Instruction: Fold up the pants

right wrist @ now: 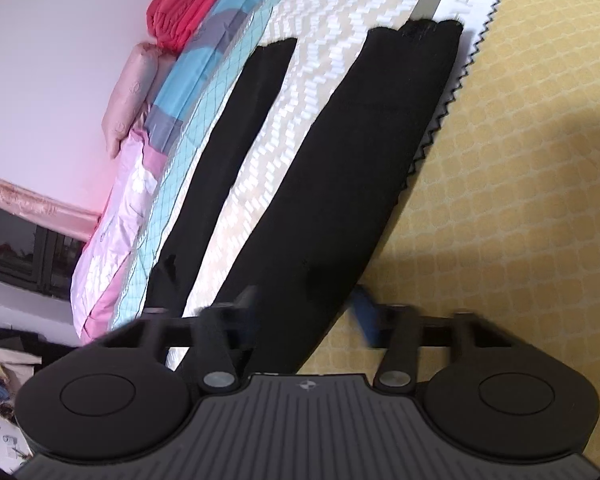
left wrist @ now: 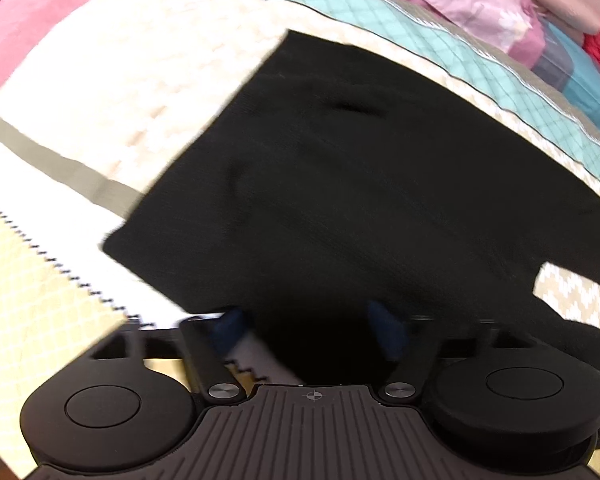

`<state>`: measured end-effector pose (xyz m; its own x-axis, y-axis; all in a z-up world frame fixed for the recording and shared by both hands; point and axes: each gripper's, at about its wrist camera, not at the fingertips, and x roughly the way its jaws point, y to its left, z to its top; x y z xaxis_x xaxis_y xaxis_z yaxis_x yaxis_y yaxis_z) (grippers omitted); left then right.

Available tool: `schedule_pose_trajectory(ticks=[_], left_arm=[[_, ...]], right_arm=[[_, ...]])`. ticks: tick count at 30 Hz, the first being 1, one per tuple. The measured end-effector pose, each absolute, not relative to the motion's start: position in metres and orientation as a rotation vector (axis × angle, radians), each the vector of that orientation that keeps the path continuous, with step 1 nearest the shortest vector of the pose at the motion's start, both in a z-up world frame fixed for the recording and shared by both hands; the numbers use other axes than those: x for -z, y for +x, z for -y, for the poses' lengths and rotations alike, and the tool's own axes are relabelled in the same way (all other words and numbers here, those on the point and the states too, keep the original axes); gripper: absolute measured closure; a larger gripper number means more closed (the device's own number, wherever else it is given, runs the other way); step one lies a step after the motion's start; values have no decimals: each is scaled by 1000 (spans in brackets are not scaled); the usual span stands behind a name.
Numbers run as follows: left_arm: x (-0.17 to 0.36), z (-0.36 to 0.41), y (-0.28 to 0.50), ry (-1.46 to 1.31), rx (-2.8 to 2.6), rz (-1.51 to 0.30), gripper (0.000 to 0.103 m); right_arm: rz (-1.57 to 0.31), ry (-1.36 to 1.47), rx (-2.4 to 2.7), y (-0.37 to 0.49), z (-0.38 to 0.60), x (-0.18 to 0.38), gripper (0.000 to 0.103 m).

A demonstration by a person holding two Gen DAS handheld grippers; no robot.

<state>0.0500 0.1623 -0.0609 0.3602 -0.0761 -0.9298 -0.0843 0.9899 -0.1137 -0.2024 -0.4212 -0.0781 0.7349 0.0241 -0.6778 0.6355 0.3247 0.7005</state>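
Observation:
Black pants (left wrist: 340,184) lie spread on a patterned bedspread (left wrist: 112,92). The left wrist view shows the wide waist part. My left gripper (left wrist: 312,328) is open, its blue fingertips (left wrist: 230,326) apart just above the near edge of the fabric. The right wrist view shows the two legs (right wrist: 364,168) stretching away, spread apart, one narrow leg (right wrist: 228,136) to the left. My right gripper (right wrist: 300,312) is open, with its fingertips (right wrist: 364,312) on either side of the near leg's lower part. Both views are motion-blurred.
Folded bedding (right wrist: 140,184) in pink, blue and teal lies along the far side with a red cloth (right wrist: 180,16) and a pink pillow (right wrist: 132,92). A yellow quilted area (right wrist: 520,200) lies right of the legs. A white wall (right wrist: 52,60) stands behind the bed.

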Motion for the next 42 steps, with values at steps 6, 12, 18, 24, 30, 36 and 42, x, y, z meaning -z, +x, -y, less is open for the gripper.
schedule_pose_trajectory(ticks=[6,12,18,24,30,36,42], left_arm=[[58,-193,51,-302,-31,-1222,15],[59,-203,52,-362,-28,-1228,20],[55,-208,49,-363,-18,-1231,22],[56,-210,47,-370,-10,-1230,21],[56,-207,48,-367,-2,-1226,22],[51,-207,51,-381,18,-1203,29],[29,-201,60,-392,53,-1146,29]], right_arm=[[-696,1183,383,-194,409,83,81],[-677,1270,367,-200,420,89,80],[-695,1255,366,-196,423,88,80],[-684,1221,445,-205,434,82,80],[-652,1247,443,-206,432,83,65],[-769,1039,483,-187,424,66,95],[-692,1036,430,-173,431,44,95]])
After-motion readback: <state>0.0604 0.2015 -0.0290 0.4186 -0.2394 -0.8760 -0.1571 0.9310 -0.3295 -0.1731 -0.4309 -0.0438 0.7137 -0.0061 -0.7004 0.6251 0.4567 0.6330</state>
